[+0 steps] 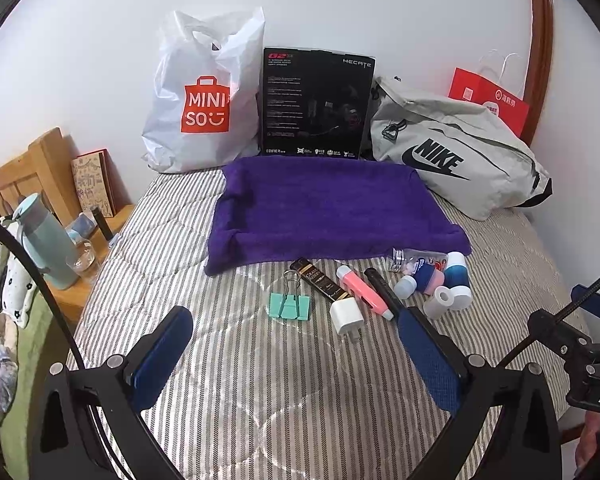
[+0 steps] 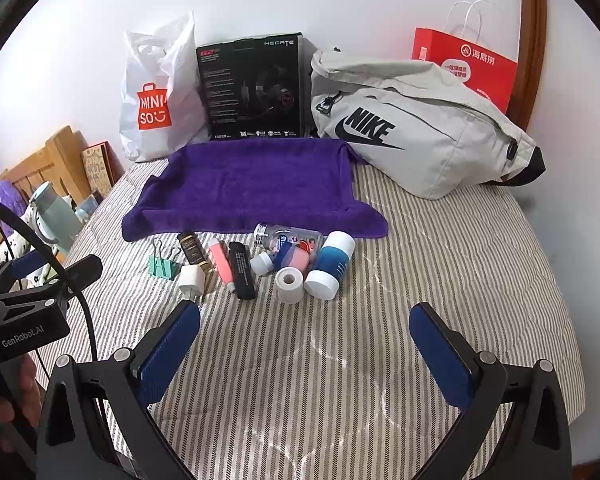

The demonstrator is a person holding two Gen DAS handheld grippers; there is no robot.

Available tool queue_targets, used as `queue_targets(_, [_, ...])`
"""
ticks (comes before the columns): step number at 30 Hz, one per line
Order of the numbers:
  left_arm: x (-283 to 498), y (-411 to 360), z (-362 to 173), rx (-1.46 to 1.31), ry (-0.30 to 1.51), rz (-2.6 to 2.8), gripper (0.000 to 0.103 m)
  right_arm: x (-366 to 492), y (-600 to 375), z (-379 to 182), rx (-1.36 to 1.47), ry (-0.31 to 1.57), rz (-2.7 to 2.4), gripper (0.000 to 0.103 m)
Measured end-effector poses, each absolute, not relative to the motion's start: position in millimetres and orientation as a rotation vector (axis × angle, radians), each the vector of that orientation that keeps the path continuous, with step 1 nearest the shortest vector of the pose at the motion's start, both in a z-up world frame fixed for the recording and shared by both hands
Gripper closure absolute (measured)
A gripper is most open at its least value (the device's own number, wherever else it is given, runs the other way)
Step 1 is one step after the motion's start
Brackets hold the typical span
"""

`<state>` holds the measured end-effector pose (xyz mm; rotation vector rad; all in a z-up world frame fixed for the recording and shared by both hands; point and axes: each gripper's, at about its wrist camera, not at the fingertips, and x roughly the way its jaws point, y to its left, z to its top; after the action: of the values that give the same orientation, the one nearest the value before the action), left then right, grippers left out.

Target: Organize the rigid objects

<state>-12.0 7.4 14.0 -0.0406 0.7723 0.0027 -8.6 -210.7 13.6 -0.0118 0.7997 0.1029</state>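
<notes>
One towel, three bags, one clip.

Striped bed: purple towel, binder clip, charger, bottles.

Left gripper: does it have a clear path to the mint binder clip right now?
Probably yes. The left gripper is open, and the binder clip lies just ahead between its fingers on bare striped quilt. Its nearest neighbours, the white charger plug and the brown bar, sit apart to its right.

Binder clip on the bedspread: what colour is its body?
Mint green binder clip with silver wire handles; clearest in the left wrist view.
</notes>
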Motion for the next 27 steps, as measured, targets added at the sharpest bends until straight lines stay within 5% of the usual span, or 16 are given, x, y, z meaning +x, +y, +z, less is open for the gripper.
queue_targets(27, [-9.8,16.9,14.1,-0.052,0.774,-0.01,0.0,-3.5,-215.0,11.8,-0.011,0.811,0.087,0.0])
